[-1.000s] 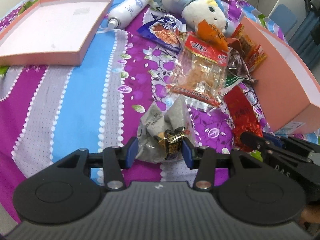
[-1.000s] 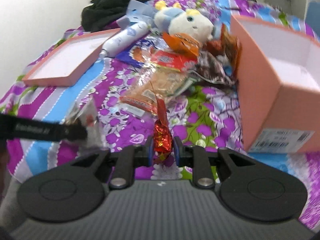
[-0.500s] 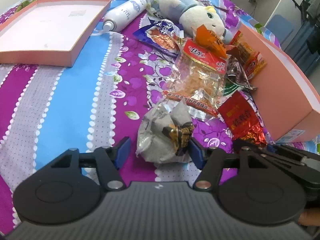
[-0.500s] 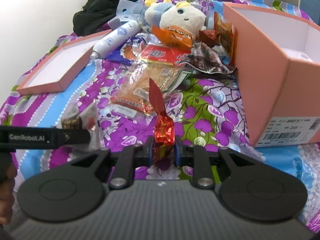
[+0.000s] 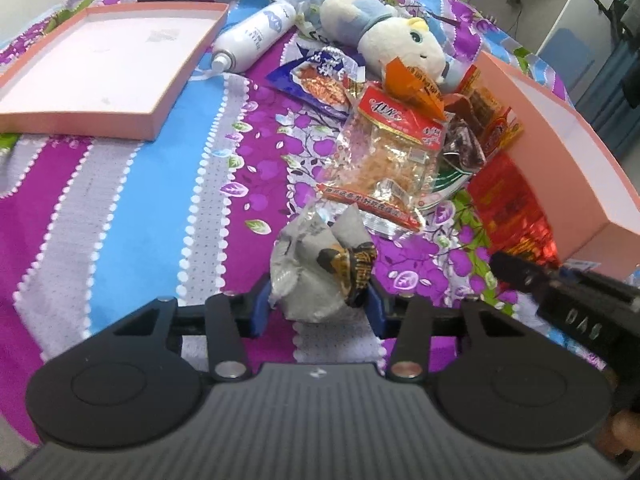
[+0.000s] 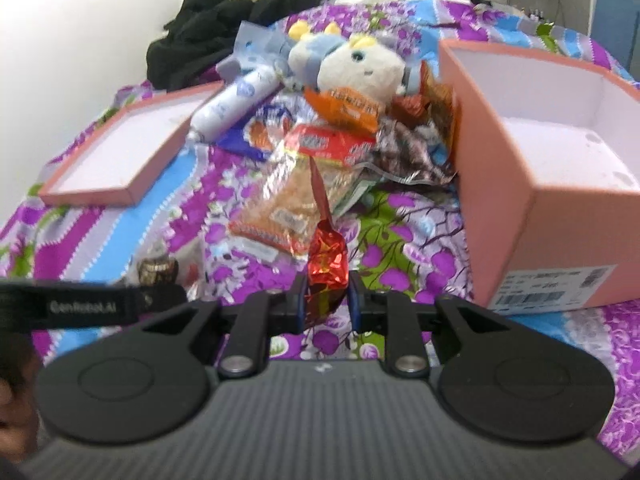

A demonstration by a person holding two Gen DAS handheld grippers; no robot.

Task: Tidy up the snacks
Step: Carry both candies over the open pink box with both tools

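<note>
My left gripper (image 5: 318,308) is shut on a crumpled grey snack packet (image 5: 308,276) with a black-and-gold wrapper (image 5: 356,270) pressed against it. My right gripper (image 6: 326,302) is shut on a red foil snack packet (image 6: 326,264), held above the bedspread; it shows in the left wrist view (image 5: 516,216) beside the pink box. The deep pink box (image 6: 532,184) stands open on the right. More snacks lie in a pile: a clear packet with a red header (image 5: 384,160), a blue packet (image 5: 320,80), an orange packet (image 5: 412,86).
A shallow pink box lid (image 5: 100,68) lies at the far left. A white spray bottle (image 5: 256,36) and a plush toy (image 5: 384,44) lie behind the pile. Black clothes (image 6: 240,20) sit at the far edge of the purple bedspread (image 5: 120,208).
The left gripper opened wider around the grey packet, then closed on it. The right gripper lifted the red foil packet and moved toward the pink box.
</note>
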